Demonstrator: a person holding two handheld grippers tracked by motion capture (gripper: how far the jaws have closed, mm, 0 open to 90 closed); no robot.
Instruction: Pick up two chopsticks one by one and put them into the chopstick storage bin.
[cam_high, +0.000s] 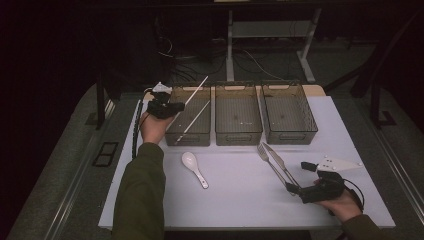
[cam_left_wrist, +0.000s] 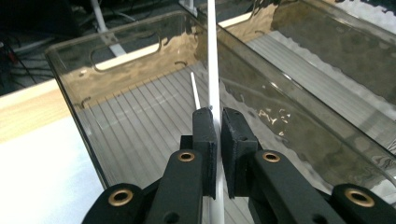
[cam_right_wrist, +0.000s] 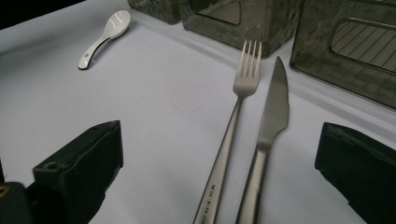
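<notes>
A white chopstick (cam_left_wrist: 212, 60) is pinched between the pressed-together jaws of the left tool (cam_high: 167, 108), over the near left part of the left tray (cam_high: 176, 137). A second chopstick (cam_high: 192, 121) already lies inside that tray. The held chopstick is gripped near one end, so most of its length sticks out beyond the tray's far rim, tilted upward. If it is released from this pose, the long free end could be caught on the rim and the stick tipped out behind the tray. A thin, smooth stick may also be twisted in so narrow a grip, and could be dropped outside the tray if the wall is knocked.

The right tool (cam_high: 302, 192) is held spread wide, with nothing between its jaws, well right of the left tray on the worktop (cam_high: 235, 200). The fork (cam_right_wrist: 233, 130) and knife (cam_right_wrist: 270, 130) lie touching just ahead of it, so both could be caught at once, or one pushed aside. The spoon (cam_high: 194, 169) lies just in front of the tray.
</notes>
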